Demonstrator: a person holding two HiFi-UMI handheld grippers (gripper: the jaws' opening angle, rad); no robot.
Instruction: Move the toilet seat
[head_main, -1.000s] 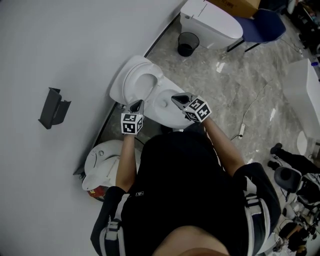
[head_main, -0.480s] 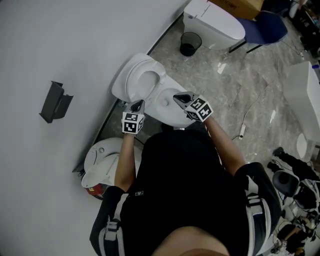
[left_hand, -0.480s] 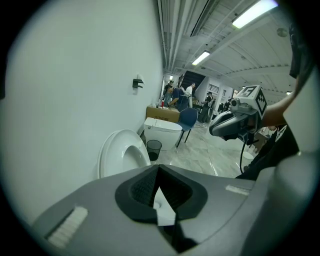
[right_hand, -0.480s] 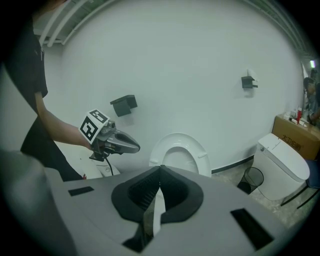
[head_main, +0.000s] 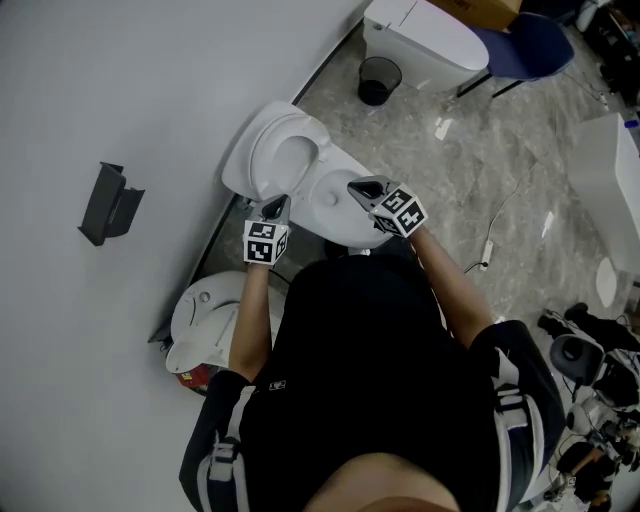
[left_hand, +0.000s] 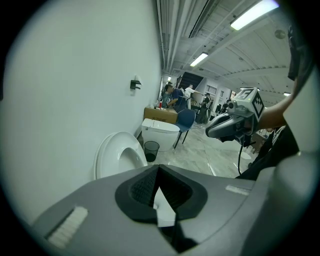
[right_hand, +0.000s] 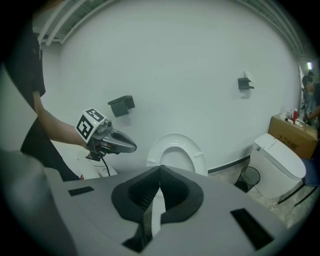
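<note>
White toilet seat (head_main: 272, 150) upright against wall (head_main: 150, 80); black bin (head_main: 379, 80) contents unclear

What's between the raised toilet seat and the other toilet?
A black waste bin stands on the floor between the toilet seat and other toilet, in the head view.

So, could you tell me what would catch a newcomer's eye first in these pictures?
The white toilet seat, raised against the wall at the middle of the head view, stands out first. Just before it are the left gripper and the right gripper, both shut and empty. A second toilet with a black wastebasket beside it stands further along the wall.
</note>
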